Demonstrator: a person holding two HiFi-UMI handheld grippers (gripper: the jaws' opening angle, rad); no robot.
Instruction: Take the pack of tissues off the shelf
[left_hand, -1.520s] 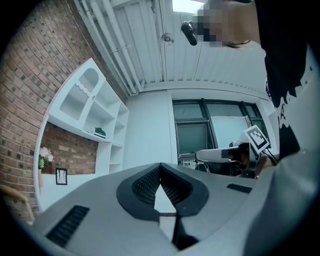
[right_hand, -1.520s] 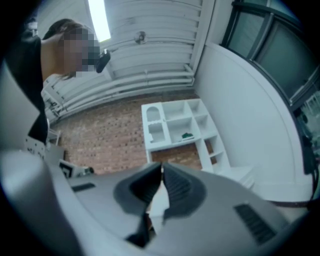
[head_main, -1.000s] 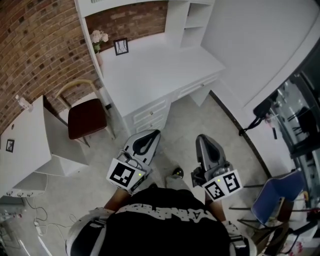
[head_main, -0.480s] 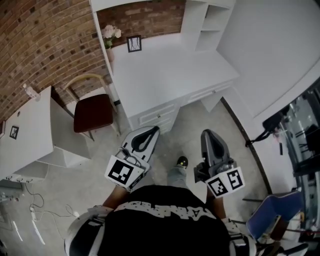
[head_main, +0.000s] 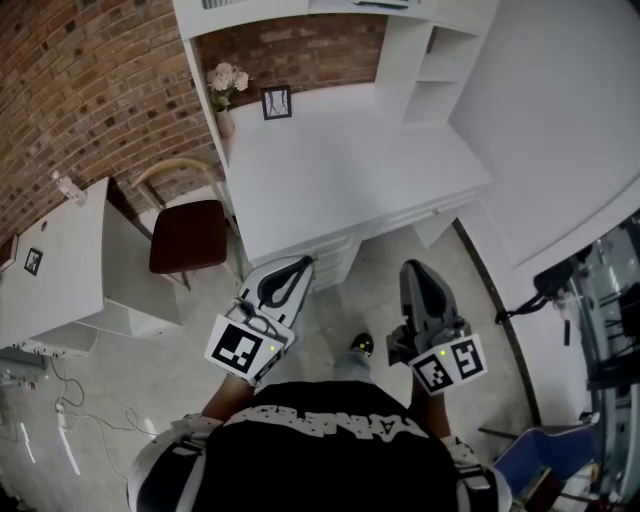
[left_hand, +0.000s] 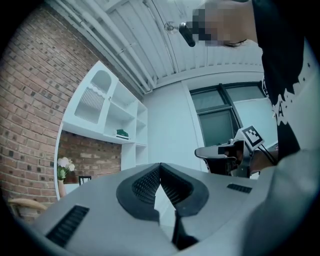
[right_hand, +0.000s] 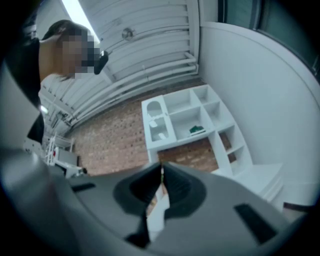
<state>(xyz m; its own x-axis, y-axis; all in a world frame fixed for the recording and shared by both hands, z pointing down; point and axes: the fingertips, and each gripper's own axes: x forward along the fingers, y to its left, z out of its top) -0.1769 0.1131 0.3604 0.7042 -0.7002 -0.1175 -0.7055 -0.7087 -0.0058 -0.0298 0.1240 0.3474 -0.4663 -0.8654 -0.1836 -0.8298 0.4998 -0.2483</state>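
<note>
Left gripper (left_hand: 160, 166), right gripper (right_hand: 161, 169): fingers together, empty. Green pack of tissues (right_hand: 197, 129) high on shelf (right_hand: 181, 121), well apart. Step closer and part fingers before reaching.

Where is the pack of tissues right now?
In both gripper views, the green pack of tissues lies in the white shelf unit above the desk, in the compartment just right of the arched cubby.

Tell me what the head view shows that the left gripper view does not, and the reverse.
Head view only: floor, cables, side table. Left gripper view only: ceiling, windows, green pack on the shelf. Both: flowers, frame, brick wall, left tool, right tool, each shut.
</note>
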